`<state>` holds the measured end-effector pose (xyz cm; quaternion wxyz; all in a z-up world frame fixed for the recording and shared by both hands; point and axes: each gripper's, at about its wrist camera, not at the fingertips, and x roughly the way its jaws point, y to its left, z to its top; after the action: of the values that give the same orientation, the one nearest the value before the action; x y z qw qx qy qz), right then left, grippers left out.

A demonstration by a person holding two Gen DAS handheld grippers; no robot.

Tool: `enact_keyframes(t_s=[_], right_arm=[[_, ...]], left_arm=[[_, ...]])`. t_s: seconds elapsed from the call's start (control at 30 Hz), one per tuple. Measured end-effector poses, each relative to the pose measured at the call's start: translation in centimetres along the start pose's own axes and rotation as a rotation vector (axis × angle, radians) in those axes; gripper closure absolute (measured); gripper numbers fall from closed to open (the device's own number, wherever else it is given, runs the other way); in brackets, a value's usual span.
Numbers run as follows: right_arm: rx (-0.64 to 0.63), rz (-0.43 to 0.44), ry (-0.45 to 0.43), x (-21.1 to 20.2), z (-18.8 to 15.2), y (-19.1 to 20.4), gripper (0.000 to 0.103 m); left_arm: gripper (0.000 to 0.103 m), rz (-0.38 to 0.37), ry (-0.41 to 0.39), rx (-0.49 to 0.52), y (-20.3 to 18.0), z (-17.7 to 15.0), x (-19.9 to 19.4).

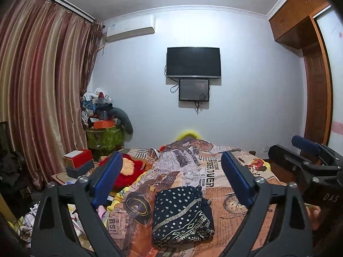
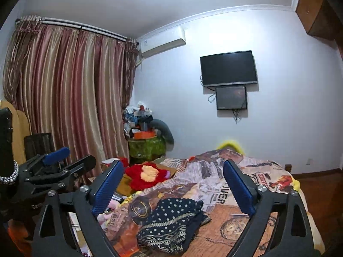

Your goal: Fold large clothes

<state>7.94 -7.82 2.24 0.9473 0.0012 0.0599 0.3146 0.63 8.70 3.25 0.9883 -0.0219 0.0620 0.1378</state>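
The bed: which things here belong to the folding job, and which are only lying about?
Belong to the job:
- folded dark dotted garment
- bed, the work surface
- left claw, open
- right claw, open

Lying about:
- red plush toy
- red box
- corner clutter pile
- wall TV

Home bedroom (bed (image 1: 246, 192), curtains (image 1: 42, 85))

Black tongs (image 1: 171, 180), blue pads (image 1: 107, 180), silver screws, "DAS" lettering
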Motion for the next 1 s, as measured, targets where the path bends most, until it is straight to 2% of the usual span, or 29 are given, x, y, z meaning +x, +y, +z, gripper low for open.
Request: enact_keyframes(t_s=[0.13,0.43,1.0], right_arm=[[0.020,-0.021,0.026,0.0,-0.6,-0.3,0.000],[0.049,-0.036,0.044,0.0,-1.3,-1.2,0.000],[0.017,-0.043,0.059,0.0,-1.7,-0.9,0.000]], left_arm=[[0.007,-0.014,0.024,-0.017,0.2,-0.5,0.2],[0.007,-0.022,0.046,-0.024,0.2,-1.1,0.4],[0.004,-0.017,0.057,-0.021,0.8,-1.6,1.0]])
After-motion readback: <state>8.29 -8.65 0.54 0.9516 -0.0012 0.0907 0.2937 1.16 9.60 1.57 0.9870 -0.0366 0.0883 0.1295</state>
